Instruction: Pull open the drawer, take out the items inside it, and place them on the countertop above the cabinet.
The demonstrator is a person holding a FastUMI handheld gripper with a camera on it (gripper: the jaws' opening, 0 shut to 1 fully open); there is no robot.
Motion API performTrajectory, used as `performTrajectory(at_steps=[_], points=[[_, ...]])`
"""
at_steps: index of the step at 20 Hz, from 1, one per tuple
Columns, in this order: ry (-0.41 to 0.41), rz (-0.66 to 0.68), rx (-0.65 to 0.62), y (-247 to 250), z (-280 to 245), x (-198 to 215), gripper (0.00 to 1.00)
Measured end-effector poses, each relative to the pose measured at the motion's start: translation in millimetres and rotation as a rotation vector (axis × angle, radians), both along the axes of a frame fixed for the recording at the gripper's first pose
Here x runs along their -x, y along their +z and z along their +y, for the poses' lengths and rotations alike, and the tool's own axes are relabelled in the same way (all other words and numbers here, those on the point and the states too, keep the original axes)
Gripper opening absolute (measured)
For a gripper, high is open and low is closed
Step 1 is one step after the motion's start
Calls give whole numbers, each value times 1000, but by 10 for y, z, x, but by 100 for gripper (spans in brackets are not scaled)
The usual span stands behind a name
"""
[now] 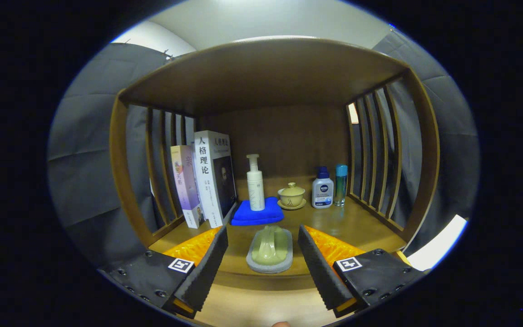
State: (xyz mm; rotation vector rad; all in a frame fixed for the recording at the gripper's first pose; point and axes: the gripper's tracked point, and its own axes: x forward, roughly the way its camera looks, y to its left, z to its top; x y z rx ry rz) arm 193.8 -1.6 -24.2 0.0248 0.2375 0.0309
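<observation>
The cabinet point(266, 77) looks like smooth, softly sheened wood; the blue cloth point(258, 214) soft and matt; the pump bottle point(255, 188) glossy plastic; the lidded cup point(291, 196) glazed ceramic.

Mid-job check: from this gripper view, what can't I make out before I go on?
- Drawer: whether it is open, or still holds items, cannot be told.
- Books: the rear ones are hidden by the front ones.
- Cloth: its middle is covered by the pump bottle.
- Small bottles: labels too small to make out.
- Dish: lies between the open fingers, untouched; what it holds is unclear.
</observation>
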Motion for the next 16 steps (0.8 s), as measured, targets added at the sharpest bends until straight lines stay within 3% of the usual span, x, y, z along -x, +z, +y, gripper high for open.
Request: performTrajectory(at_steps=[5,16], points=[[31,-64,77,10,122,508,98],[39,-153,45,-140,327,1389,99]])
